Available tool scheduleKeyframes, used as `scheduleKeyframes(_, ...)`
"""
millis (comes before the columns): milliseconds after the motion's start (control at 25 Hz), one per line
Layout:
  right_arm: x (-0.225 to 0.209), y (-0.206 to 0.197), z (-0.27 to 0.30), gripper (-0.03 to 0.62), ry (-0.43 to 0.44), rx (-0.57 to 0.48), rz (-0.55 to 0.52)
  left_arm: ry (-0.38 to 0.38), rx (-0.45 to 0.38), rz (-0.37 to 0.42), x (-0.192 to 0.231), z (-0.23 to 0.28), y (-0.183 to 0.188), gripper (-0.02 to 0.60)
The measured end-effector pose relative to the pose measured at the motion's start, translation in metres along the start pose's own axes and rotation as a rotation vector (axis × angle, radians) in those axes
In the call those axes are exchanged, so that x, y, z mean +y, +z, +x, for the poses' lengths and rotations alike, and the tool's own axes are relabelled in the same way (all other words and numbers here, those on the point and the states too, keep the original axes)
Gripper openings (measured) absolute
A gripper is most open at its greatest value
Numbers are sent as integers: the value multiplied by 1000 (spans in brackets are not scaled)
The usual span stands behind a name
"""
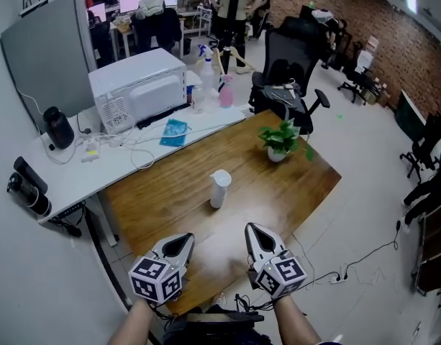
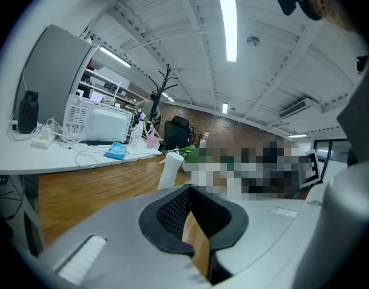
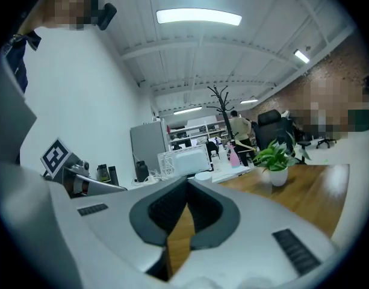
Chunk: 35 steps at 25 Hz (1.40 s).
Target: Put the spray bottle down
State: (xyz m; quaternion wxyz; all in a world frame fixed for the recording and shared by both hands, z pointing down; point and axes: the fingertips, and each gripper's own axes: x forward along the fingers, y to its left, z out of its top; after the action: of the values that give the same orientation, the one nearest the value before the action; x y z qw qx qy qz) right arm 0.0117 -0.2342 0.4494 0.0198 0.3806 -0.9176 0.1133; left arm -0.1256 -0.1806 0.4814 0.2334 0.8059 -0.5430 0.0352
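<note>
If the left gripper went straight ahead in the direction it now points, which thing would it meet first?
Most likely the white spray bottle, standing upright on the wooden table: the left gripper aims at it with nothing between. Depth is unclear; the table might come first.
</note>
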Motion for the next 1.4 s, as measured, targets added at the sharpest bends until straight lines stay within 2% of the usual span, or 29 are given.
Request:
scheduleKeyframes(160,-6,16,-17,0,-38,-18,-1,-32,-10,36,-17,-1,10,6)
scheduleKeyframes(440,1,39,-31,0,-8,-78,70,-53,-17,82,-36,-3,19,6)
scheduleKeyframes(1400,19,44,-21,0,69,-29,41,-48,-33,80,-40,-10,23,6)
